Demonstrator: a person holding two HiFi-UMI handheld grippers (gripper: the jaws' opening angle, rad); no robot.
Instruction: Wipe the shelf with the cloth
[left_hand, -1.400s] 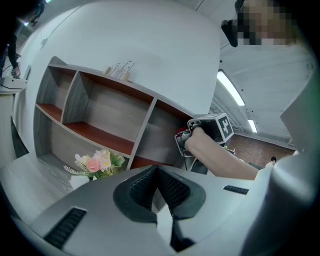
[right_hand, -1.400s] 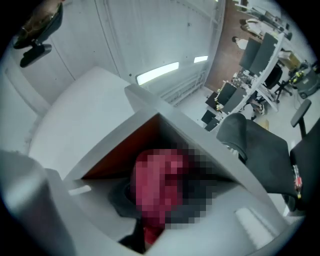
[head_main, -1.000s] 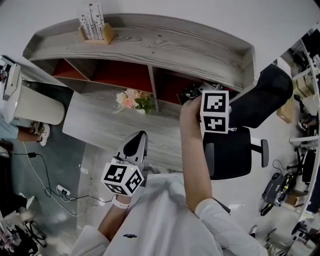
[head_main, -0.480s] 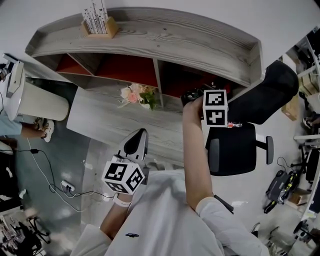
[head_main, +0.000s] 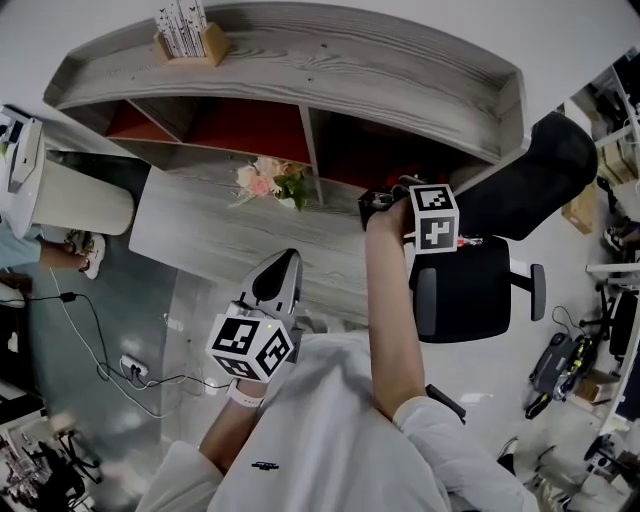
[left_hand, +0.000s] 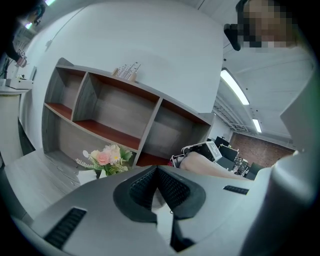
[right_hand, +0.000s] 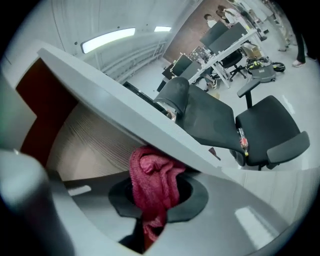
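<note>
The right gripper (right_hand: 157, 200) was reached out on a nearly straight arm into the lower right compartment of the shelf (head_main: 330, 70), a grey wood-grain unit with red inner boards. Its fingers (right_hand: 192, 197) were clamped on the cloth (right_hand: 150, 172), a pinkish-red knitted piece bunched into a wad between the dark pads, with a tail of it hanging down between them. The top of the wad lay against the pale edge of a shelf board that ran slantwise across the right gripper view; whether it also pressed on the wood-grain panel behind could not be told. Beyond that board stood a black office chair (right_hand: 260, 130).

The left gripper (left_hand: 157, 185) was held low and close to the person's body, over the near edge of the desk (head_main: 220, 225), and pointed toward the shelf. Its fingers (left_hand: 140, 190) were closed together with nothing between them.

A small bunch of pink and white flowers (head_main: 268, 183) stood on the desk just in front of the shelf's middle upright, to the left of the right gripper and apart from it. A wooden holder (head_main: 190, 50) with white upright pieces sat on the top board of the shelf, near its left end
</note>
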